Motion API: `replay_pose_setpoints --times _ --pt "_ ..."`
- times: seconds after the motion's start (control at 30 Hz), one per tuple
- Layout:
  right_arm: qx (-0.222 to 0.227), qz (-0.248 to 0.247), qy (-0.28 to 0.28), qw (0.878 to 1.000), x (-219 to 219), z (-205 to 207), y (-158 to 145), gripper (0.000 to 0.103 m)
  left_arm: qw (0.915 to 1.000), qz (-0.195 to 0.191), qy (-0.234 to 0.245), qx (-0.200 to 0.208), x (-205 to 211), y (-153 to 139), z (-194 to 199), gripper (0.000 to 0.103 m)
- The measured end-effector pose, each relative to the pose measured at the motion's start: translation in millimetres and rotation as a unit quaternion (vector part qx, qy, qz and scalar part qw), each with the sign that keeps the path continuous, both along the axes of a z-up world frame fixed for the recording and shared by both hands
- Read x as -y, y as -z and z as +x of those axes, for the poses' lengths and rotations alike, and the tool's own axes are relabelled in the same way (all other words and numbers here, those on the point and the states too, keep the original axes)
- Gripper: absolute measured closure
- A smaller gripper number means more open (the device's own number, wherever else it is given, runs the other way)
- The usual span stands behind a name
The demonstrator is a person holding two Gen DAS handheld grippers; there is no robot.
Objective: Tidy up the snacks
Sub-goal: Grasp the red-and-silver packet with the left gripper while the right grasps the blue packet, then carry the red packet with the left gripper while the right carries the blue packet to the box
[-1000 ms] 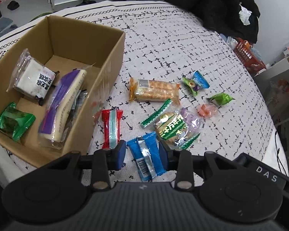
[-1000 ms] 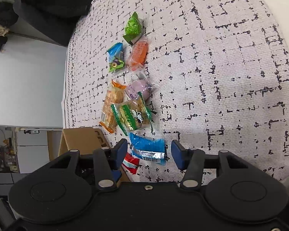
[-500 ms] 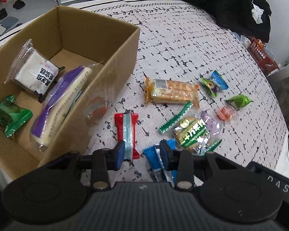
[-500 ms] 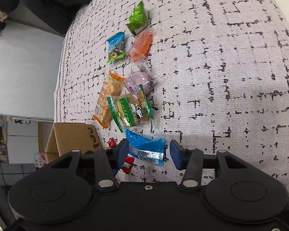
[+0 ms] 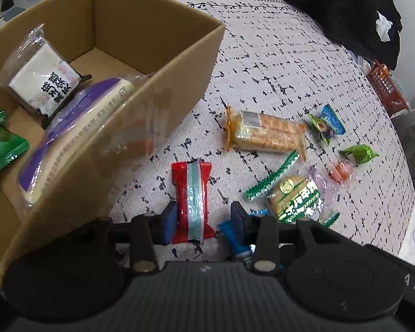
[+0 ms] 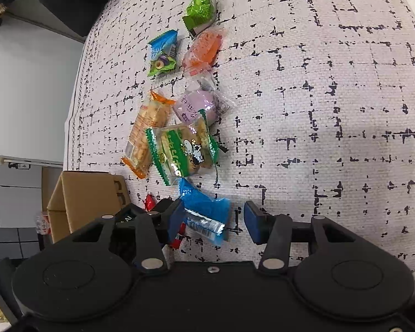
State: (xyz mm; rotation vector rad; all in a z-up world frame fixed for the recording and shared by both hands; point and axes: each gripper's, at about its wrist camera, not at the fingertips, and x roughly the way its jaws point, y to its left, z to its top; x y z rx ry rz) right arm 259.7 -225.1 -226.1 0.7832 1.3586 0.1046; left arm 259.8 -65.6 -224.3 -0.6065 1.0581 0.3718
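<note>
A red snack packet (image 5: pixel 192 202) lies on the patterned tablecloth between the jaws of my left gripper (image 5: pixel 204 220), which is open; the packet sits close to the left pad with a gap on the right. A blue packet (image 6: pixel 204 210) lies between the jaws of my right gripper (image 6: pixel 214 220), also open and not pressing on it. The cardboard box (image 5: pixel 157 83) stands just left of the red packet and holds a white packet (image 5: pixel 44 83), a long purple one (image 5: pixel 69 130) and a green one (image 5: pixel 0 144).
Loose snacks lie beyond: an orange cracker pack (image 5: pixel 265 135), a green cookie pack (image 5: pixel 293 196), a lilac packet (image 6: pixel 199 105) and small blue, green and orange ones. Dark clothing (image 5: pixel 359 13) and an orange basket (image 5: pixel 387 88) are past the table's edge. Bare cloth (image 6: pixel 332 110) spreads to the right.
My left gripper has shifted left and lower, from over the blue packet to around the red one. The right gripper has crept closer to the blue packet.
</note>
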Motion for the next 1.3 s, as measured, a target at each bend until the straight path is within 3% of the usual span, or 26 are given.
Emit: replay_pose_setpoints --times 0.1,0.23,0.3,0.4,0.47,0.53,0.57,0.67,0.83,0.9,1.3 --pt "-0.004 -0.005 0.0 1.0 -2 2 3 0.055 1.0 0.001 0.001 -0.001 -1 2 1 0.067" --pt "-0.002 -0.009 -0.005 1.0 -10 6 5 0.054 1.0 -0.003 0.003 -0.004 -4 3 3 0.083" --pt "-0.002 -0.01 -0.009 1.0 -14 7 6 0.054 0.9999 -0.01 0.007 -0.003 -5 2 3 0.084" --pt "-0.001 -0.013 -0.008 1.0 -15 8 8 0.058 0.9997 -0.019 0.012 -0.004 -6 3 3 0.085" --pt "0.001 -0.008 -0.012 1.0 -17 9 9 0.073 0.9995 -0.027 0.014 -0.004 -7 3 2 0.085" --pt "-0.001 0.005 -0.009 1.0 -19 9 12 0.079 0.9994 -0.03 0.016 -0.005 -7 2 1 0.085" --pt "0.003 0.006 -0.011 1.0 -19 8 11 0.087 0.9994 -0.032 0.016 -0.005 -8 2 0 0.085" --pt "0.018 0.007 -0.015 1.0 -21 6 4 0.092 0.9992 -0.037 0.016 -0.006 -9 -1 -3 0.085" --pt "0.041 0.016 -0.021 0.999 -19 2 -7 0.096 0.9991 -0.037 0.021 0.0 -9 -10 -8 0.085" --pt "0.048 0.022 -0.021 0.998 -18 1 -11 0.102 0.9991 -0.035 0.022 0.004 -9 -15 -10 0.085" --pt "0.086 0.05 -0.012 0.995 -5 -8 -32 0.103 0.9992 -0.016 0.024 0.028 -10 -47 -23 0.085"
